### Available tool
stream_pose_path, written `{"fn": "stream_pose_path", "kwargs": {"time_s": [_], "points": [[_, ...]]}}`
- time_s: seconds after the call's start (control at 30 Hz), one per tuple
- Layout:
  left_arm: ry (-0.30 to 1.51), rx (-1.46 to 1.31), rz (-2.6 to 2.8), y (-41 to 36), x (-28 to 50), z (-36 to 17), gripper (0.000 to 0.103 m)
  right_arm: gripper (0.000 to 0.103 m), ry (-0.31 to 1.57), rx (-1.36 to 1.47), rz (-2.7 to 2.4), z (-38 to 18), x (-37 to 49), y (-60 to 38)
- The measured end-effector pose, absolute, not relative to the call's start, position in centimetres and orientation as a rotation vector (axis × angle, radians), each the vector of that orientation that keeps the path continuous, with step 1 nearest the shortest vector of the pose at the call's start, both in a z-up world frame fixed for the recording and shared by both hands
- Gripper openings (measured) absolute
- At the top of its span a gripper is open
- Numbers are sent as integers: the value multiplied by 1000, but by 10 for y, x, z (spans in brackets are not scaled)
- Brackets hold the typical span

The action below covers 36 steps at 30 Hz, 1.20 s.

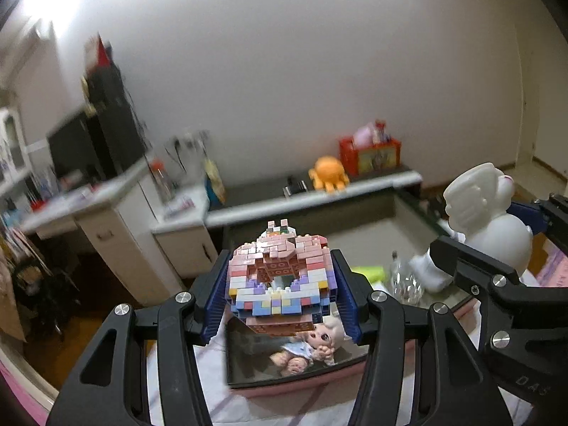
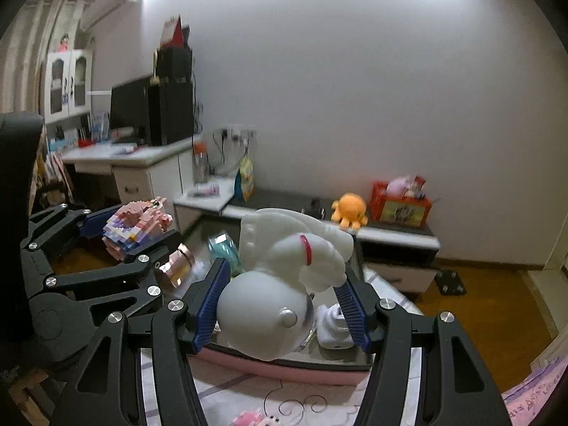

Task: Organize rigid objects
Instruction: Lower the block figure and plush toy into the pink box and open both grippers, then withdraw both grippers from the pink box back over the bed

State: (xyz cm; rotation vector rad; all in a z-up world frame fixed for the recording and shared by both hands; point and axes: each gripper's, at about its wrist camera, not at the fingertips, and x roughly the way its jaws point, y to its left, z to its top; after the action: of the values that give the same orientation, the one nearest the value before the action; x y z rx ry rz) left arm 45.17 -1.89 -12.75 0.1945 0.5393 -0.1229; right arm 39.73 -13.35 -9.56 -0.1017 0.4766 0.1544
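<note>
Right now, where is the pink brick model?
The pink brick model is clamped in the left claw, held above the pink-rimmed box, left of the white figurine.

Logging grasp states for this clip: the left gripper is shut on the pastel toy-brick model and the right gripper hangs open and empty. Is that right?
Not quite. The left gripper is indeed shut on the pastel toy-brick model, but the right gripper is not empty: the right wrist view shows its blue pads closed on a white glossy plastic figure with a red collar.
</note>
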Motion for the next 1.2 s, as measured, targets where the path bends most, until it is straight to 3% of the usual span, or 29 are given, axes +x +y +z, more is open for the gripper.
{"fn": "stream_pose_path", "kwargs": {"time_s": [0.2, 0.43, 0.53, 0.63, 0.7, 0.73, 1.1, 1.17, 1.2], "points": [[661, 206, -118, -24, 490, -167, 55, 61, 611, -84, 180, -137, 440, -138], [651, 251, -107, -33, 505, -170, 58, 61, 665, -66, 181, -157, 461, -147], [638, 260, -85, -34, 506, -169, 68, 63, 655, -79, 167, -156, 462, -147], [607, 227, -73, -26, 501, -162, 86, 78, 647, -74, 138, -151, 459, -151], [586, 206, -63, -20, 495, -154, 101, 81, 623, -53, 128, -142, 453, -158], [574, 190, -63, -17, 490, -148, 103, 81, 613, -39, 133, -137, 448, -161], [427, 148, -89, -3, 397, -91, 103, 85, 499, -46, 154, -83, 380, -161], [395, 154, -80, -1, 371, -80, 103, 89, 465, -36, 153, -72, 360, -162], [379, 159, -69, -1, 360, -76, 103, 97, 439, -29, 146, -66, 345, -163]]}}
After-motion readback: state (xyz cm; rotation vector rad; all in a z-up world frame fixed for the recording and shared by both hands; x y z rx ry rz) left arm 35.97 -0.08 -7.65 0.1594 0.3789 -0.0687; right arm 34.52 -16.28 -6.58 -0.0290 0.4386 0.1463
